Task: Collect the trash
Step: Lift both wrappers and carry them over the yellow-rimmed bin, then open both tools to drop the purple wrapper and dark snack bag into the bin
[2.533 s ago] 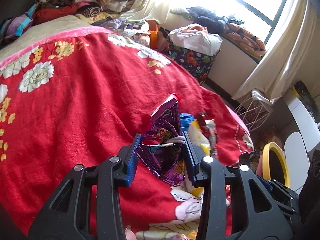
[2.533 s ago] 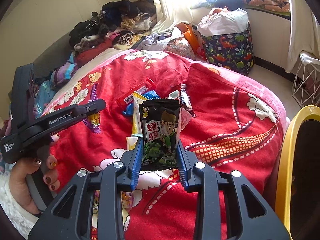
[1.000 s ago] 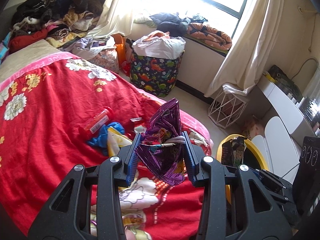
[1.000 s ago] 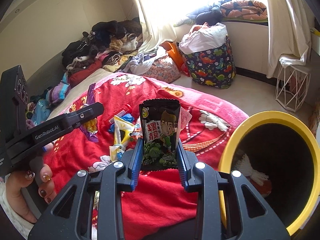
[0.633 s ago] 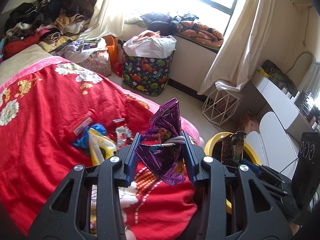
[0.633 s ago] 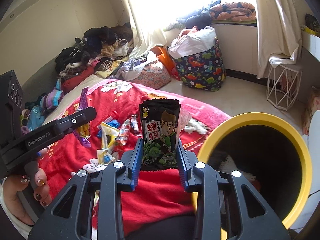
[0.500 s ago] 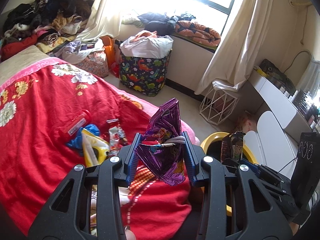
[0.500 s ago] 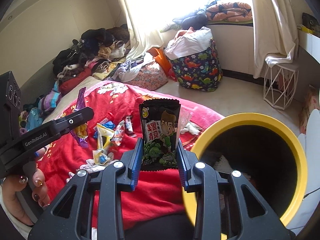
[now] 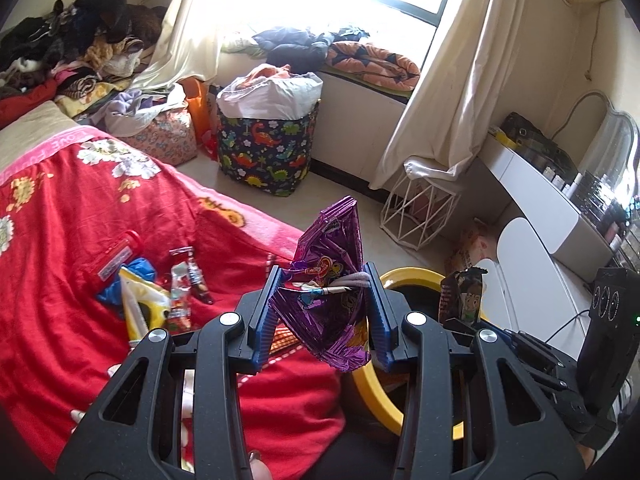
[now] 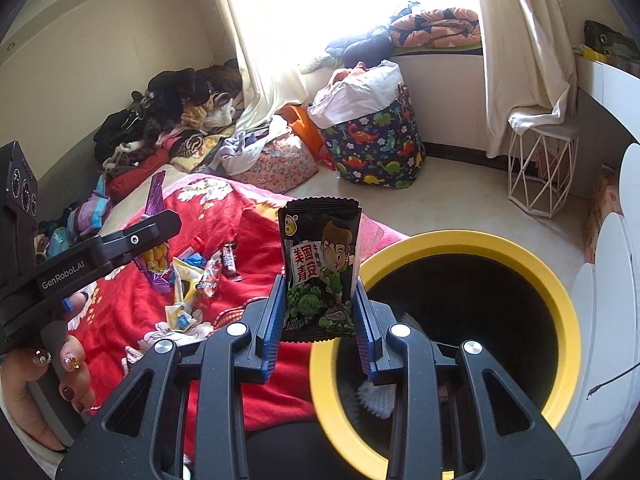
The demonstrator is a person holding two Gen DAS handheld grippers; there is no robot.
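Note:
My left gripper (image 9: 323, 312) is shut on a crumpled purple foil snack bag (image 9: 328, 280), held above the edge of the red bed near the yellow-rimmed black bin (image 9: 372, 396). My right gripper (image 10: 320, 312) is shut on a black and green snack packet (image 10: 320, 264), held upright over the near left rim of the bin (image 10: 556, 300). That packet also shows in the left wrist view (image 9: 464, 296). The left gripper shows in the right wrist view (image 10: 100, 256). Several wrappers (image 9: 168, 296) lie on the red bedspread (image 9: 60, 240).
White crumpled trash (image 10: 376, 396) lies in the bin. A dinosaur-print laundry basket (image 9: 264, 152) and a white wire stand (image 9: 420, 212) are on the floor by the window. A white desk (image 9: 536, 196) is on the right. Clothes are piled at the bed's far end (image 9: 72, 52).
Both grippers have swung right, away from the bed and toward the bin, still holding their wrappers. The bin's opening now sits under the right gripper.

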